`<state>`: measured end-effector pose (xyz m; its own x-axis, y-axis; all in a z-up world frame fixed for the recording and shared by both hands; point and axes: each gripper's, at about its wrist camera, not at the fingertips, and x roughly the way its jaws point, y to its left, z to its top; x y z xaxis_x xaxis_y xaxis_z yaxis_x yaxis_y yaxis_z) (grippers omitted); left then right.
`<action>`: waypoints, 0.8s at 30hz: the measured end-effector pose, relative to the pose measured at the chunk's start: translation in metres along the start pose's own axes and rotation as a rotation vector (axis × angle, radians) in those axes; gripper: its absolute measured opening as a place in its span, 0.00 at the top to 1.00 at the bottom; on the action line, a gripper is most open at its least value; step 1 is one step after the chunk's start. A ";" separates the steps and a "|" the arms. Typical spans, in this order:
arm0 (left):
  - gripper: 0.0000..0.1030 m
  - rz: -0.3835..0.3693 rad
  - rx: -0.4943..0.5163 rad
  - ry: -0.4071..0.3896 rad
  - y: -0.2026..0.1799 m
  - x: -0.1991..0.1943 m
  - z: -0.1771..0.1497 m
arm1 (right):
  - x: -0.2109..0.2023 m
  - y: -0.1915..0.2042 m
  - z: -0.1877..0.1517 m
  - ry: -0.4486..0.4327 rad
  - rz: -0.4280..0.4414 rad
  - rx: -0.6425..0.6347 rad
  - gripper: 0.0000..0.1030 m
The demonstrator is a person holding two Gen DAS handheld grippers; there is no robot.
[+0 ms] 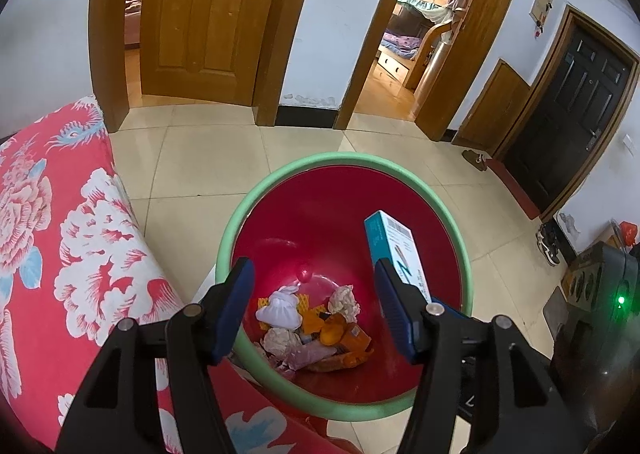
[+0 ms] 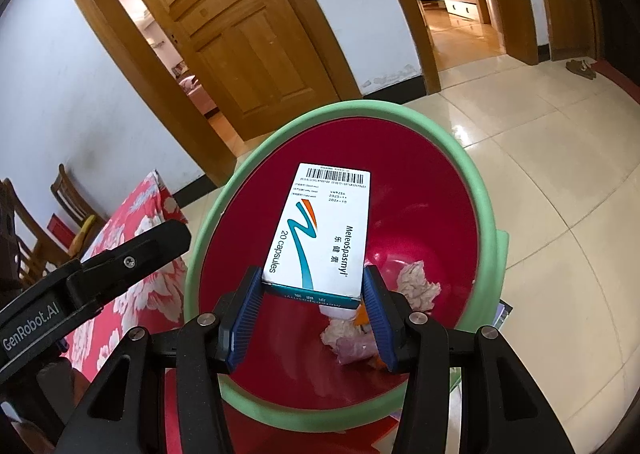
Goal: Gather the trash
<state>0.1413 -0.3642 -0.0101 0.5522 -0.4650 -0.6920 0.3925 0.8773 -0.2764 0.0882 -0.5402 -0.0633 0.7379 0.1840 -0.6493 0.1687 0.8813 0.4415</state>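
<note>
Only the right wrist view shows the printed face of the medicine box [image 2: 320,230]: white with a teal and orange swoosh, a barcode at its far end and "20 capsules" along one side. It is clamped at its near end between the blue pads of the right gripper [image 2: 314,292], whose jaws stand about half open around the box's width, and it juts toward 12 o'clock over the mouth of the trash bin [image 2: 486,214], a red-lined bin with a pale green rim. The left wrist view catches the same box [image 1: 394,244] only edge-on, at 2 o'clock from the bin's centre, partly behind its own right finger. That view alone shows the whole heap at the bottom of the bin [image 1: 464,238]: crumpled tissues [image 1: 344,300], a knotted white bag [image 1: 278,312] and orange wrappers [image 1: 336,334]. The left gripper [image 1: 316,308] tilts down into the bin with its jaws well apart and nothing between the pads. In the right wrist view the left gripper's black body shows at 9 o'clock, over a red floral cover [image 2: 136,246], which fills the left side in the left view [image 1: 60,234].
</note>
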 end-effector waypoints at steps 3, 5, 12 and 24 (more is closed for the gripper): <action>0.34 0.002 -0.001 -0.003 0.000 -0.001 -0.001 | 0.004 0.003 -0.001 0.019 0.005 -0.011 0.49; 0.31 0.009 0.001 -0.009 0.000 -0.003 -0.002 | 0.006 0.006 -0.001 0.025 -0.003 -0.019 0.48; 0.27 0.018 0.010 -0.011 0.001 -0.006 -0.003 | 0.011 0.006 0.001 0.025 -0.024 -0.010 0.31; 0.14 0.040 0.032 -0.031 -0.001 -0.018 -0.003 | 0.003 0.011 -0.002 0.017 -0.031 -0.017 0.24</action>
<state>0.1286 -0.3560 0.0005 0.5898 -0.4338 -0.6812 0.3927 0.8911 -0.2275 0.0913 -0.5290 -0.0619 0.7214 0.1642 -0.6728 0.1798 0.8938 0.4109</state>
